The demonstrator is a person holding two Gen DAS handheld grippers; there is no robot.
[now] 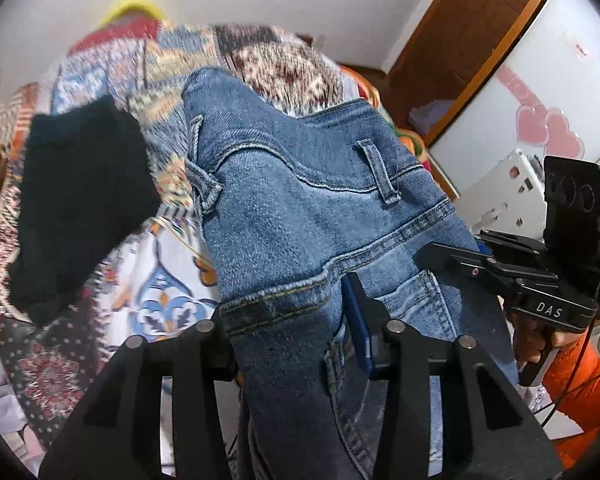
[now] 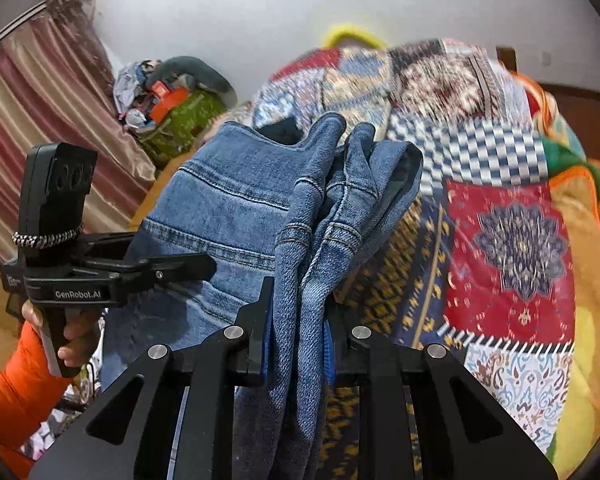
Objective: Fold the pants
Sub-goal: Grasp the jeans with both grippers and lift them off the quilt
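Observation:
The blue denim pants [image 1: 300,208] hang in the air between both grippers, above the patterned bedspread [image 1: 156,308]. My left gripper [image 1: 292,320] is shut on the waistband end, near a belt loop and a back pocket. My right gripper [image 2: 298,320] is shut on the bunched hem ends of the legs [image 2: 340,200]. In the left wrist view the right gripper [image 1: 452,260] comes in from the right and touches the denim. In the right wrist view the left gripper [image 2: 204,262] comes in from the left against the waistband [image 2: 228,208].
A black garment [image 1: 80,208] lies on the bedspread to the left. A white cabinet door with pink hearts [image 1: 540,120] stands at the right. A pile of clothes [image 2: 168,96] and a striped curtain [image 2: 40,120] are at the left. The person's orange sleeve [image 2: 8,392] is low.

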